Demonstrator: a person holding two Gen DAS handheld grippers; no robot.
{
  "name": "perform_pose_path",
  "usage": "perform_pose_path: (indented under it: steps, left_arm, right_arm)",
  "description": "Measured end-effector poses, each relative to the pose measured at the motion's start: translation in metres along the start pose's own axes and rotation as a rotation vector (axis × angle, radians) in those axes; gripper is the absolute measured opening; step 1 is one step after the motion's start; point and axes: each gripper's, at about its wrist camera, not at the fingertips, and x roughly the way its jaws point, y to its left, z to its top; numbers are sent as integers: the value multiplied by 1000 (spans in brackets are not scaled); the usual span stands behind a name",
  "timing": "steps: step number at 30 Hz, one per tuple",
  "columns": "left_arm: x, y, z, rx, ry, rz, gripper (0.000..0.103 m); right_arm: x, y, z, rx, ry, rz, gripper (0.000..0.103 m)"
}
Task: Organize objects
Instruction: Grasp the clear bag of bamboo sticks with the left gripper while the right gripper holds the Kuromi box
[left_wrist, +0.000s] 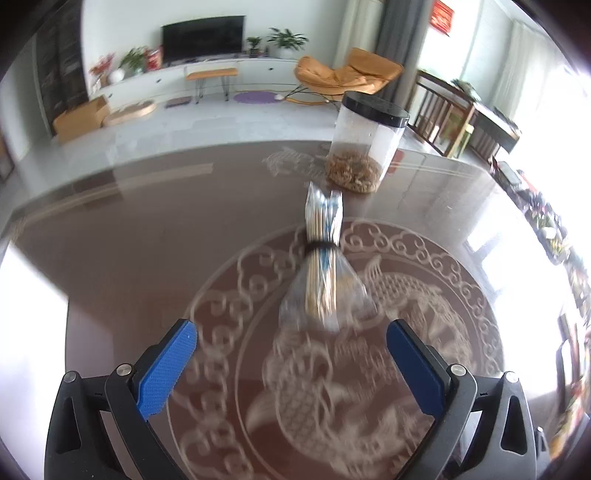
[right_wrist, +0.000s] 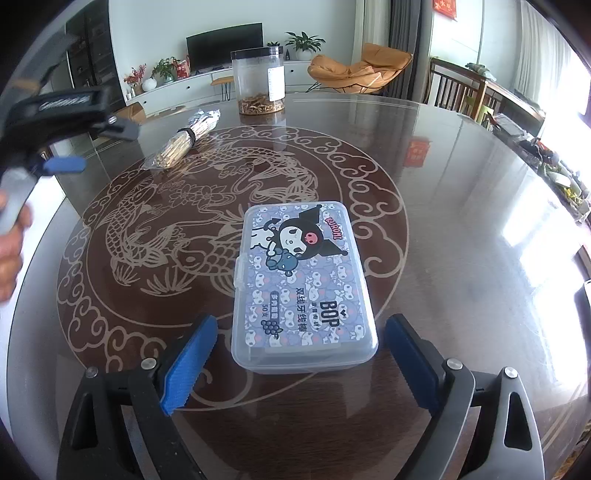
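A clear plastic box (right_wrist: 301, 280) with a cartoon label lies flat on the glass table (right_wrist: 461, 221). My right gripper (right_wrist: 301, 325) is open, its blue pads (right_wrist: 192, 358) standing on either side of the box's near end with small gaps, not touching it. A bundle of wooden sticks in a clear bag (left_wrist: 321, 280), tied with a black band, lies just ahead of my open left gripper (left_wrist: 291, 332), which holds nothing. The same bundle (right_wrist: 184, 142) shows far left in the right wrist view, with the left gripper (right_wrist: 62, 164) hovering beside it.
A clear jar with a black lid (left_wrist: 365, 144) and brown bits at its bottom stands beyond the bundle, near the table's far edge; the jar (right_wrist: 260, 81) also shows in the right wrist view. A hand (right_wrist: 7, 251) holds the left gripper. Chairs and a living room lie behind.
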Motion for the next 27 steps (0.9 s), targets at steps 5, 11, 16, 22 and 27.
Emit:
perform_pose_path:
  steps: [5, 11, 16, 22, 27]
  left_arm:
    - [38, -15, 26, 96, 41, 14, 103]
    - [79, -23, 38, 102, 81, 32, 103]
    - [99, -22, 42, 82, 88, 83, 103]
    - [77, -27, 20, 85, -11, 96, 30]
    - [40, -28, -36, 77, -32, 100, 30]
  right_arm:
    - [0, 0, 0, 0, 0, 1, 93]
    - [0, 0, 1, -2, 1, -1, 93]
    - [0, 1, 1, -5, 3, -4, 93]
    - [1, 1, 1, -5, 3, -7, 93]
    - [1, 0, 2, -4, 3, -5, 93]
